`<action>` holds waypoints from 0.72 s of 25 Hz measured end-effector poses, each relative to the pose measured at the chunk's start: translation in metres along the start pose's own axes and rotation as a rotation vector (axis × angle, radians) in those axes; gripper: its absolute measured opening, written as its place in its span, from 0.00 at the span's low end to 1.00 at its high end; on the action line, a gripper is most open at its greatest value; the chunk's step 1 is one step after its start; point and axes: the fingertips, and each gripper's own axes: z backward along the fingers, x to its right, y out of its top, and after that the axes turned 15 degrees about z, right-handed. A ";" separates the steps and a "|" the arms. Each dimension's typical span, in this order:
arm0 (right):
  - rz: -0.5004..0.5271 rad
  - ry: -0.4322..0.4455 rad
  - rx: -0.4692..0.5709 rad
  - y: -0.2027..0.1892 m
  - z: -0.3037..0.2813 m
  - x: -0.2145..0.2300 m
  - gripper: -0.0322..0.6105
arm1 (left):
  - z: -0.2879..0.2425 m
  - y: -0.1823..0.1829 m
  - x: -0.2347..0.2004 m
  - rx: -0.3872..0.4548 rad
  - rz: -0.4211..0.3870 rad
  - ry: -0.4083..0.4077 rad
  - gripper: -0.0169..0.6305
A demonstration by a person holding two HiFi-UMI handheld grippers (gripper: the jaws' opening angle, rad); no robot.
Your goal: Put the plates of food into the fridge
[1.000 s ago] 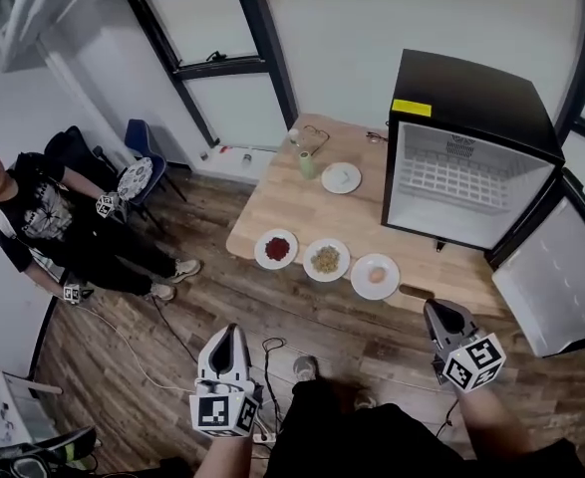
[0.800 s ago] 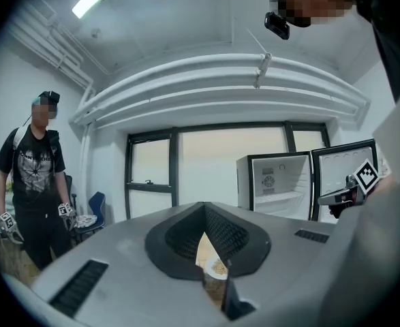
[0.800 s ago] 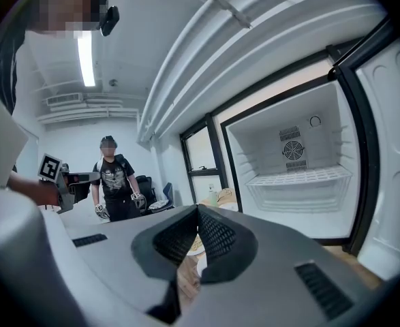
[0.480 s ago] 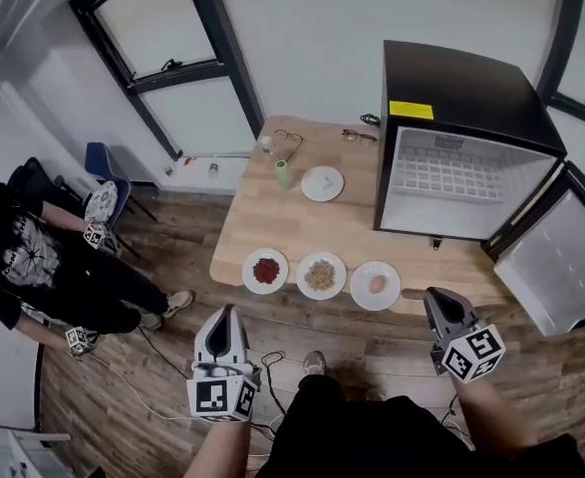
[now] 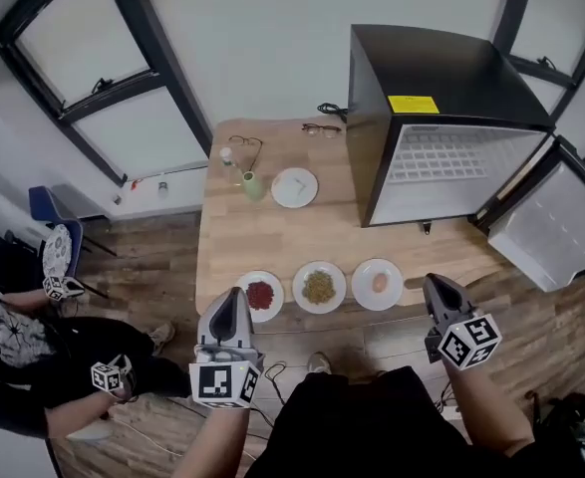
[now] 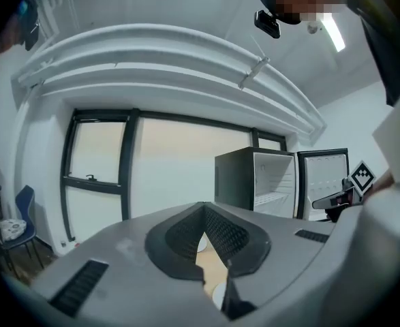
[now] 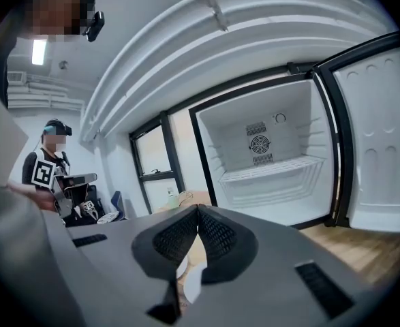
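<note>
Three plates of food stand in a row along the wooden table's (image 5: 272, 237) near edge: red food (image 5: 260, 295), grains (image 5: 319, 287) and an egg (image 5: 378, 284). A fourth white plate (image 5: 294, 187) lies farther back. The black fridge (image 5: 441, 118) stands on the table's right end, its door (image 5: 546, 232) swung wide and its white shelf (image 7: 271, 170) bare. My left gripper (image 5: 231, 295) (image 6: 204, 205) is shut and empty, just left of the red-food plate. My right gripper (image 5: 432, 283) (image 7: 197, 208), also shut and empty, hangs right of the egg plate and points toward the fridge.
A green cup (image 5: 253, 185) and two pairs of glasses (image 5: 320, 127) lie at the table's back. A person (image 5: 13, 366) with marker cubes stands on the floor at lower left, beside a blue chair (image 5: 48, 212). Cables run over the floor under the table's edge.
Both grippers have come nearer the table's front edge, the left one by more, now beside the red-food plate. The table and fridge sit closer in view. The bystander has slid toward the lower left.
</note>
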 end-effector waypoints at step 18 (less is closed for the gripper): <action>-0.178 -0.087 -0.049 -0.098 0.003 -0.034 0.08 | -0.070 -0.039 0.030 -0.087 -0.037 -0.223 0.03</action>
